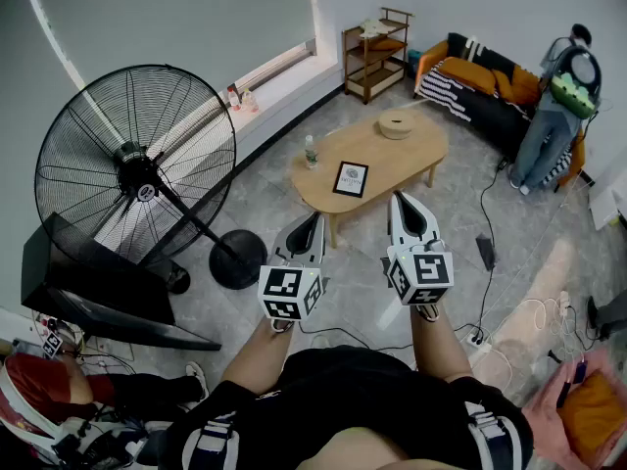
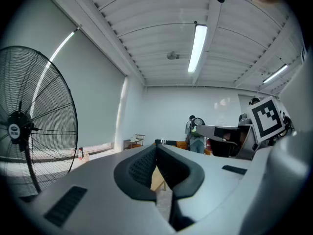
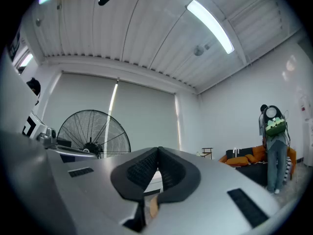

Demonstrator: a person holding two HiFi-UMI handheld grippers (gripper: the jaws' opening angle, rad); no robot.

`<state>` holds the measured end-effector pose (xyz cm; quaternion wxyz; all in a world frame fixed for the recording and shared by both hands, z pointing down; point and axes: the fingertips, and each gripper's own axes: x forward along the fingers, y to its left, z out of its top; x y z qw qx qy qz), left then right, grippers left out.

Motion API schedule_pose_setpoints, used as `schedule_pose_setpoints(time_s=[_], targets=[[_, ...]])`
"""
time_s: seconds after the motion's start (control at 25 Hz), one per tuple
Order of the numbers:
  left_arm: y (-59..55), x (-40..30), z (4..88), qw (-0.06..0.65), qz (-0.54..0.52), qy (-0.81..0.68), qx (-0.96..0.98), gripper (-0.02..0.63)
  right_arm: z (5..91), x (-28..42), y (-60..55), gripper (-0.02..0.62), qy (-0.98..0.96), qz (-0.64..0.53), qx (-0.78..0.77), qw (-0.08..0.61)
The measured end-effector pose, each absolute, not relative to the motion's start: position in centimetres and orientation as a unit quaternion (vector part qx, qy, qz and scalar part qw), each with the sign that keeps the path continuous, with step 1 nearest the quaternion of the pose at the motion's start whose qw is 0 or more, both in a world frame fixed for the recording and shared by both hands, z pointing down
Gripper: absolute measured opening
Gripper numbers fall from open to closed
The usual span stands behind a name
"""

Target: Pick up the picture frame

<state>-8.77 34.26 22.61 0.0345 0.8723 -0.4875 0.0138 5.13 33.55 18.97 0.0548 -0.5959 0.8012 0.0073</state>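
Two forearms reach forward from 6 o'clock in the head view, side by side and roughly level. The left gripper [image 1: 311, 220] has its jaws pressed together with nothing between them. The right gripper [image 1: 400, 200] is likewise closed and empty. Both tips aim toward 12 o'clock, stopping short of the oval wooden table [image 1: 380, 149]. The picture frame [image 1: 350, 179] sits on that table near its closest edge, at 12 o'clock from the grippers and untouched.
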Motion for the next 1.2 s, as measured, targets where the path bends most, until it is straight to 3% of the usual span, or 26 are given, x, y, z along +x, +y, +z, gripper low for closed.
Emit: schedule_pose_setpoints(time_s=[0.32, 0.76, 1.2], targets=[[34.1, -10.2, 21.8, 0.011, 0.024, -0.487, 0.873, 0.021, 19.0, 2.8, 33.6, 0.014, 0.801, 0.017, -0.596, 0.051], [34.2, -10.8, 21.4, 0.029, 0.016, -0.467, 0.883, 0.021, 18.7, 1.3, 34.2, 0.017, 0.796, 0.022, -0.604, 0.040], [31.3, -16.4, 21.9, 0.034, 0.006, -0.438, 0.898, 0.021, 18.8, -5.0, 31.9, 0.017, 0.780, 0.028, -0.625, 0.030]])
